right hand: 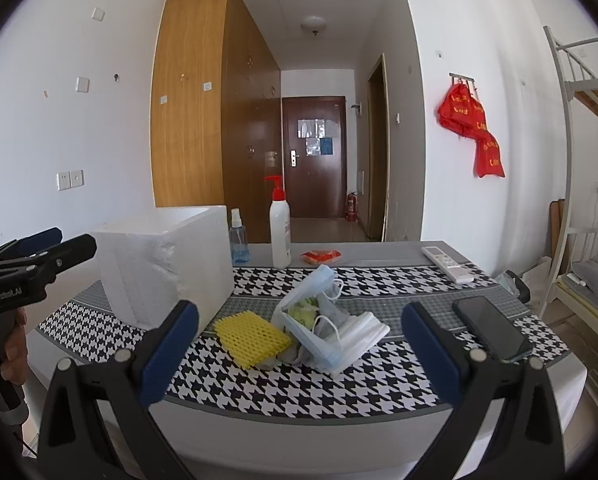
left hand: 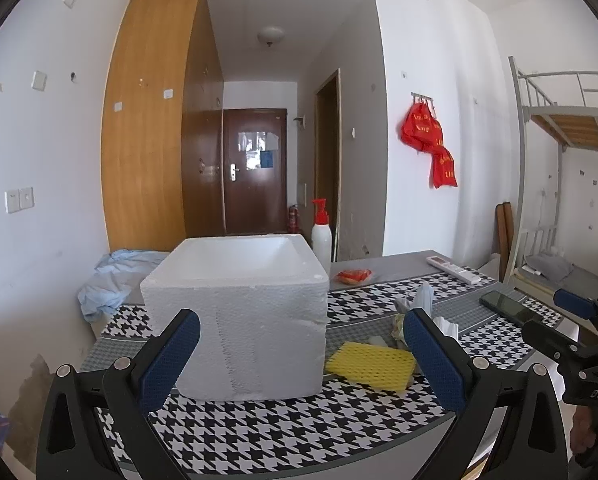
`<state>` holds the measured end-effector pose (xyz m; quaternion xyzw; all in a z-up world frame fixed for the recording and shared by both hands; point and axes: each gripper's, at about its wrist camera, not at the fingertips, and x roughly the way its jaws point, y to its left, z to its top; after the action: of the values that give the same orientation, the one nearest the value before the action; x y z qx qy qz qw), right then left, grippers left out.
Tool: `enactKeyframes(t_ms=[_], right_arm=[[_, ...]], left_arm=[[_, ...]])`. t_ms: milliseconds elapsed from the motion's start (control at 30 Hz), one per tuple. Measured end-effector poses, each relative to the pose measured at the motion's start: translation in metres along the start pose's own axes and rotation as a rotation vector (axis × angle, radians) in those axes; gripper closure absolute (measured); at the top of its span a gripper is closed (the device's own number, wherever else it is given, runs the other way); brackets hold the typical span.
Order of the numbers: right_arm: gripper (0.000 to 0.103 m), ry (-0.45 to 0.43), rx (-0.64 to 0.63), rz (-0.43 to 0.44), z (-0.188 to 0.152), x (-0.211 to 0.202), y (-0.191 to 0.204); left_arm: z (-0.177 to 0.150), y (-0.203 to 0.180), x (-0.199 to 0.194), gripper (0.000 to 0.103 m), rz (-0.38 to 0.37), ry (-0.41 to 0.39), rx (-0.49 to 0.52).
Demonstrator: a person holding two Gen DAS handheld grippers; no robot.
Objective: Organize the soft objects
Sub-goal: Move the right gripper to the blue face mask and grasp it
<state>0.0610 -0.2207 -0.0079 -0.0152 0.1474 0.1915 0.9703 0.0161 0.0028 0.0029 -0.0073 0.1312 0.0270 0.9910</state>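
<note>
A white foam box (left hand: 235, 312) (right hand: 167, 264), open at the top, stands on the houndstooth table. To its right lies a yellow foam net sleeve (left hand: 371, 365) (right hand: 251, 336). Beside that sits a heap of face masks and soft scraps (right hand: 327, 328) (left hand: 415, 312). My left gripper (left hand: 301, 352) is open, in front of the box and above the near table edge. My right gripper (right hand: 299, 344) is open too, facing the sleeve and the mask heap, with nothing between its fingers. Each gripper shows at the edge of the other's view: the right gripper (left hand: 579, 340), the left gripper (right hand: 31, 264).
A black phone (right hand: 491, 328) (left hand: 511, 308) lies at the right of the table, a white remote (right hand: 447, 264) behind it. A red-pump lotion bottle (right hand: 279, 228), a small blue spray bottle (right hand: 239, 240) and a red packet (right hand: 321, 257) stand at the back. A blue cloth (left hand: 111, 280) lies left.
</note>
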Motion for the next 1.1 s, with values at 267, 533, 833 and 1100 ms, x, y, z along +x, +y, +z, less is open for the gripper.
enactKeyframes(t_ms=[267,533,833,1100], right_arm=[[0.001,0.011,0.005,-0.002,-0.002,0.006,-0.005],[0.001,0.051,0.012,-0.018,-0.006,0.021,-0.016],[0.001,0.083,0.022,-0.028,-0.009,0.032,-0.03],[0.003,0.123,0.005,-0.014,-0.012,0.05,-0.029]], left_arm=[[0.002,-0.004,0.006,0.001,-0.011,0.018,0.008],[0.0,-0.024,0.023,0.001,-0.091,0.067,0.05],[-0.008,-0.045,0.044,0.001,-0.161,0.124,0.08],[-0.016,-0.052,0.06,0.001,-0.193,0.175,0.093]])
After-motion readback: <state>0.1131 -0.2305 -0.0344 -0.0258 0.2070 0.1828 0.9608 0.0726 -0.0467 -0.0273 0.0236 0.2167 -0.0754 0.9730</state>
